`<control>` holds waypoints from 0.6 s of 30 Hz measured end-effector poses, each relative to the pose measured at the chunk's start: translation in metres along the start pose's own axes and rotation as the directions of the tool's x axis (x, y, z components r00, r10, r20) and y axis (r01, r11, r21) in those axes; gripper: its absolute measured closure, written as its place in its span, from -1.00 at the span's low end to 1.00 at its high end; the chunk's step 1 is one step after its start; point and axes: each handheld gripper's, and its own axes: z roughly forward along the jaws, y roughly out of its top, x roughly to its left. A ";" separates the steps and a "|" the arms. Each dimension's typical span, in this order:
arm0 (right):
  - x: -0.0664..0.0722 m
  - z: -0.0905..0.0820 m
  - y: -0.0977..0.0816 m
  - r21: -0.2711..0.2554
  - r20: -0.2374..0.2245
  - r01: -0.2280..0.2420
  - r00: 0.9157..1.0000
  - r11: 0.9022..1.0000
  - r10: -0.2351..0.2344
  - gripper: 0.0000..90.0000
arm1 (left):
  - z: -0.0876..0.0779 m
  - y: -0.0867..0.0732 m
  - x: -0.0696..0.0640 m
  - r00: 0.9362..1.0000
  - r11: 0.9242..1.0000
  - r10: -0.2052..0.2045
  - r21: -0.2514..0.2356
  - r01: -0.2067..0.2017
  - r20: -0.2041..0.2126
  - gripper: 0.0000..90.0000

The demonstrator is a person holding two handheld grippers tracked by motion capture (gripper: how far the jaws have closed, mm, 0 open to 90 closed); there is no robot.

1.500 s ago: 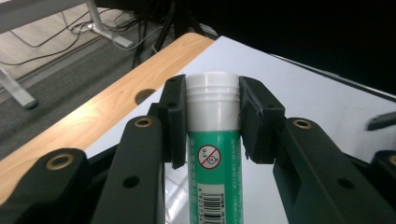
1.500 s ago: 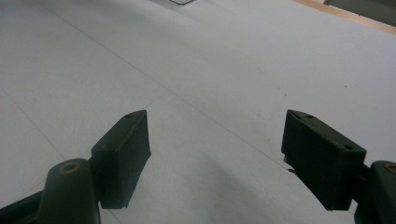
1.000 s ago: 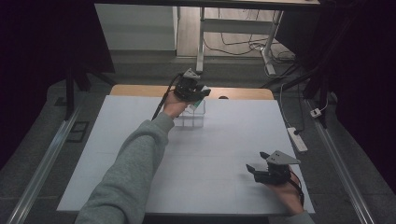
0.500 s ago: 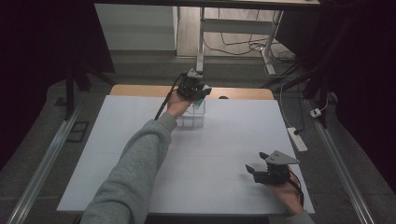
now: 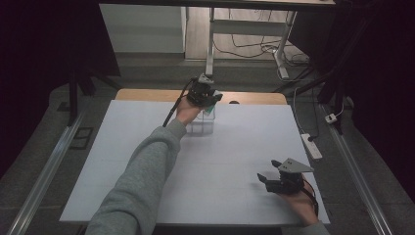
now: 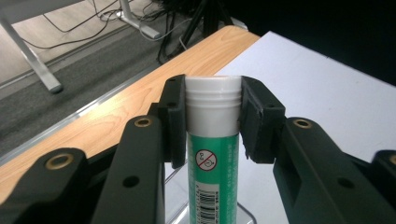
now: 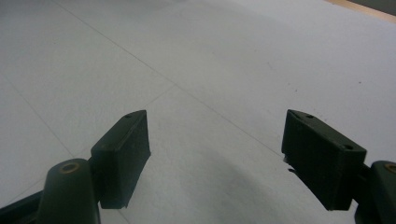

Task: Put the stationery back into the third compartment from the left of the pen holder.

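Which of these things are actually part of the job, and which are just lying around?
In use:
- green tube with white cap, clamped in the left claw
- clear holder beneath it
- right claw, open and idle above the white table

Lying about:
- power strip
- floor cables

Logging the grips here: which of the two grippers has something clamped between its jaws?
The left gripper, at the table's far edge: its jaws are shut on the green tube at its white cap. The right gripper stands open over the bare white table.
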 end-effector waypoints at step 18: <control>0.001 0.001 0.000 0.005 0.001 0.014 1.000 1.000 -0.014 -0.50 | -0.017 -0.012 0.003 1.000 0.999 0.015 0.044 -0.016 0.026 -0.26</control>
